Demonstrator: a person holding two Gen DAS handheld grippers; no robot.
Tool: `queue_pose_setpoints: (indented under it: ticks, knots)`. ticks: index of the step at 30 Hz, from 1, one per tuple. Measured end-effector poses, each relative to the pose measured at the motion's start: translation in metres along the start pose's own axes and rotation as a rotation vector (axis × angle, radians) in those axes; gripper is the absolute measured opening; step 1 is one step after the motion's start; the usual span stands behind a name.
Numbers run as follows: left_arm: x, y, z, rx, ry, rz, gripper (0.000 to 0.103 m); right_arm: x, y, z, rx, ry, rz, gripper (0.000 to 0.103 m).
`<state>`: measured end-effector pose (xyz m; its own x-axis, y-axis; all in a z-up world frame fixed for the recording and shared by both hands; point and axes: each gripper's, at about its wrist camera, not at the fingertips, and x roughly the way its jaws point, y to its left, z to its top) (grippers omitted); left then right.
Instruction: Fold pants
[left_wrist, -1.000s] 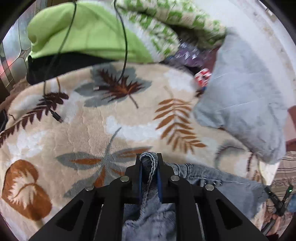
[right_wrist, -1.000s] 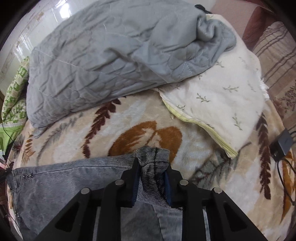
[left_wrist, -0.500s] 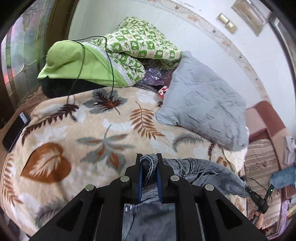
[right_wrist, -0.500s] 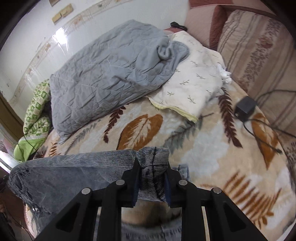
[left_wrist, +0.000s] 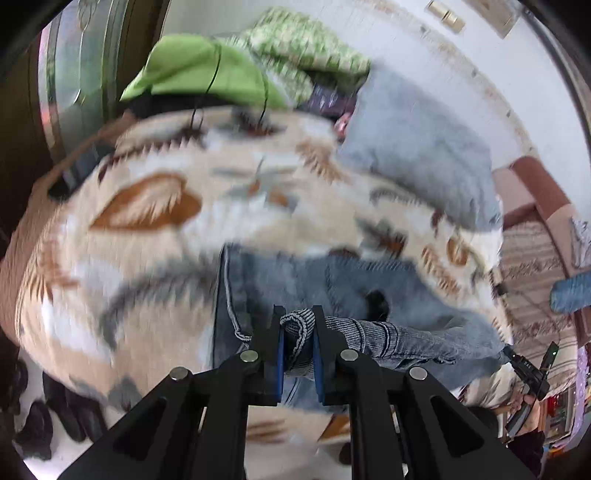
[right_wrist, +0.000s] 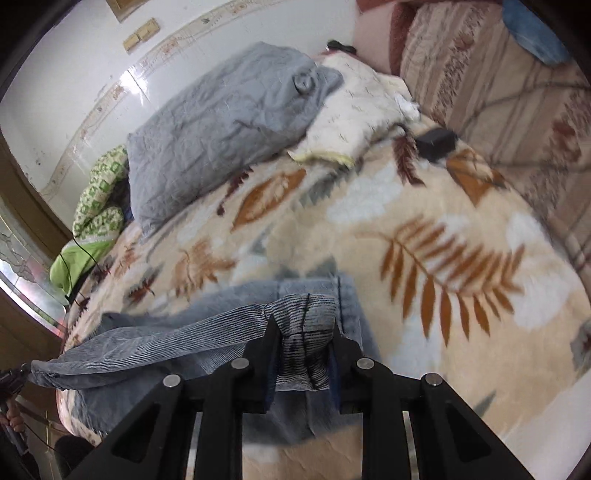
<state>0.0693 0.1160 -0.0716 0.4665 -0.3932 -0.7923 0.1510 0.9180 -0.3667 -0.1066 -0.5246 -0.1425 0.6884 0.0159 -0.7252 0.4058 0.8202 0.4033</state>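
Both grippers are raised above the bed (right_wrist: 424, 206), each pinching one end of the same edge of the pants (left_wrist: 332, 280). The left gripper (left_wrist: 297, 334) has its fingers narrow, clamped on a bunched hem of ribbed denim at 6 o'clock in its view; the right gripper (right_wrist: 304, 332) is likewise closed tight on a thick wad of the same cloth at 6 o'clock in its own. Between them the held edge runs as a taut band, toward 3 o'clock from the left gripper and toward 9 o'clock from the right. The rest of the pants lies flat on the leaf-print blanket (left_wrist: 155, 229) just beyond and beneath the fingers, near the bed's front edge; the left view is blurred, so finer detail there is unclear. The step in hand looks like carrying the lifted end over the lying part to make a fold. The next move calls for keeping both ends level and the span taut, bringing the held edge to line up with the far edge of the lying part, lowering it flat, then opening both grippers. The grey quilt (right_wrist: 229, 122) at 11 o'clock lies well apart from the pants.
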Motion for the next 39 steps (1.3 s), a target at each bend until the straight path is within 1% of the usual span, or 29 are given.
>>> queue_pose_setpoints:
  ticks: [1, 3, 4, 5, 6, 7, 8, 10, 13, 14, 16, 18, 22, 24, 25, 27, 28, 29, 30, 31, 32, 33, 34, 35, 37, 39]
  knots:
    - [0.003, 0.002, -0.007, 0.002, 0.017, 0.007, 0.013, 0.002, -0.005, -0.007, 0.005, 0.015, 0.007, 0.023]
    - [0.010, 0.004, -0.022, 0.020, 0.059, 0.033, 0.013, 0.003, -0.020, -0.024, 0.038, 0.048, 0.055, 0.025]
    - [0.011, 0.006, -0.029, 0.032, 0.075, 0.044, 0.014, 0.002, -0.026, -0.029, 0.055, 0.056, 0.078, 0.028]
    - [0.012, 0.005, -0.033, 0.043, 0.087, 0.059, 0.015, -0.002, -0.032, -0.033, 0.071, 0.058, 0.094, 0.038]
    - [0.009, 0.006, -0.037, 0.059, 0.093, 0.086, 0.015, -0.007, -0.038, -0.037, 0.091, 0.058, 0.117, 0.053]
    - [0.005, 0.006, -0.040, 0.075, 0.097, 0.108, 0.016, -0.012, -0.044, -0.040, 0.107, 0.055, 0.107, 0.063]
    - [0.002, 0.006, -0.041, 0.082, 0.098, 0.115, 0.019, -0.019, -0.049, -0.042, 0.120, 0.047, 0.083, 0.076]
    - [-0.013, 0.008, -0.044, 0.097, 0.079, 0.141, 0.019, -0.032, -0.058, -0.044, 0.128, 0.020, 0.101, 0.077]
    - [-0.034, 0.008, -0.043, 0.129, 0.019, 0.229, 0.019, -0.048, -0.064, -0.034, 0.136, -0.022, 0.097, 0.077]
    - [-0.043, 0.009, -0.041, 0.128, -0.005, 0.247, 0.019, -0.050, -0.063, -0.029, 0.132, -0.030, 0.100, 0.077]
    - [-0.052, 0.005, -0.037, 0.122, -0.036, 0.237, 0.020, -0.047, -0.055, -0.016, 0.120, -0.035, 0.104, 0.077]
    - [-0.055, -0.008, -0.033, 0.143, -0.057, 0.207, 0.020, -0.035, -0.044, -0.005, 0.103, -0.009, 0.098, 0.077]
    - [-0.025, -0.045, -0.031, 0.203, -0.041, 0.146, 0.020, 0.003, -0.026, 0.016, 0.098, 0.046, 0.069, 0.077]
    - [0.001, -0.064, -0.032, 0.223, -0.024, 0.130, 0.021, 0.021, -0.024, 0.024, 0.116, 0.073, 0.061, 0.077]
    - [0.017, -0.073, -0.033, 0.235, -0.006, 0.120, 0.021, 0.030, -0.023, 0.027, 0.113, 0.082, 0.043, 0.077]
    - [0.043, -0.086, -0.035, 0.273, 0.016, 0.119, 0.021, 0.044, -0.023, 0.033, 0.110, 0.097, 0.021, 0.077]
    - [0.060, -0.089, -0.036, 0.286, 0.031, 0.135, 0.021, 0.050, -0.023, 0.035, 0.108, 0.107, 0.017, 0.077]
    - [0.073, -0.090, -0.038, 0.286, 0.047, 0.148, 0.021, 0.055, -0.023, 0.037, 0.100, 0.117, 0.010, 0.074]
    - [0.085, -0.088, -0.037, 0.279, 0.062, 0.157, 0.021, 0.060, -0.022, 0.038, 0.082, 0.128, 0.003, 0.070]
    - [0.095, -0.085, -0.035, 0.267, 0.074, 0.165, 0.021, 0.064, -0.019, 0.040, 0.059, 0.136, 0.000, 0.062]
    - [0.108, -0.080, -0.031, 0.246, 0.082, 0.178, 0.021, 0.067, -0.015, 0.042, 0.037, 0.143, 0.003, 0.039]
    - [0.115, -0.075, -0.026, 0.229, 0.081, 0.182, 0.021, 0.069, -0.011, 0.044, 0.014, 0.147, -0.010, 0.027]
    - [0.120, -0.070, -0.020, 0.205, 0.078, 0.175, 0.021, 0.070, -0.007, 0.046, -0.019, 0.146, -0.036, 0.024]
    - [0.123, -0.068, -0.015, 0.190, 0.076, 0.163, 0.021, 0.069, -0.002, 0.048, -0.049, 0.148, -0.052, 0.015]
    - [0.127, -0.069, -0.004, 0.174, 0.083, 0.152, 0.021, 0.061, 0.003, 0.054, -0.085, 0.123, -0.090, 0.014]
    - [0.126, -0.077, 0.003, 0.193, 0.062, 0.148, 0.021, 0.048, 0.003, 0.062, -0.082, 0.063, -0.084, 0.012]
